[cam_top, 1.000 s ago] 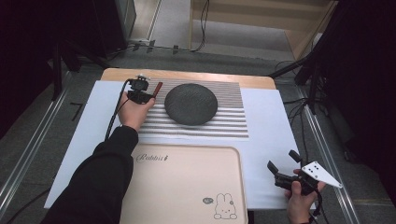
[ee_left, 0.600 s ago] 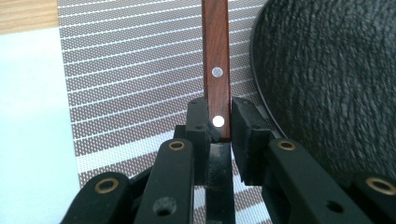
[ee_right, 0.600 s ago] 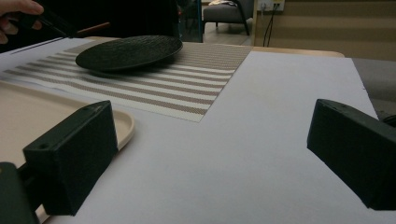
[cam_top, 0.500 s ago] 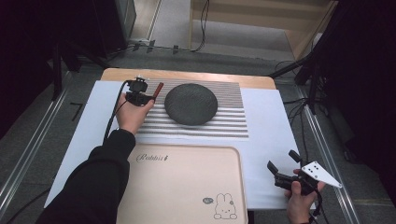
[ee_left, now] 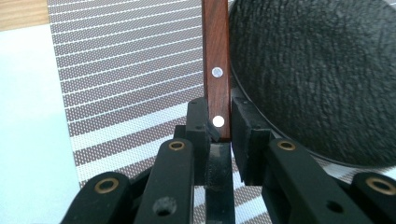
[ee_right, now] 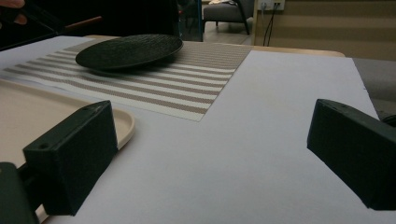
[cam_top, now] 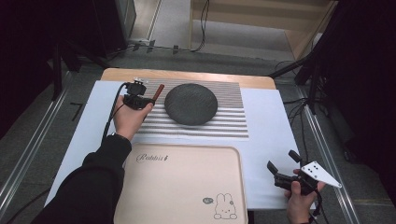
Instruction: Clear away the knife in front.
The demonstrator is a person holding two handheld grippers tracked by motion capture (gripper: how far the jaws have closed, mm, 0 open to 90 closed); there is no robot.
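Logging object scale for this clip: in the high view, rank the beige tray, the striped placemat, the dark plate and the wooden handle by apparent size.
1. Beige tray and striped placemat: look similar; the tray is nearer the camera and cut off, so unranked.
2. Dark plate.
3. Wooden handle, held in the left gripper.

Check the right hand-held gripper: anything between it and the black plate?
Nothing visible in the way. The right hand-held gripper sits open at the near right, over bare white table cover. Toward the black plate lies only the flat striped placemat; the beige tray sits to the side.
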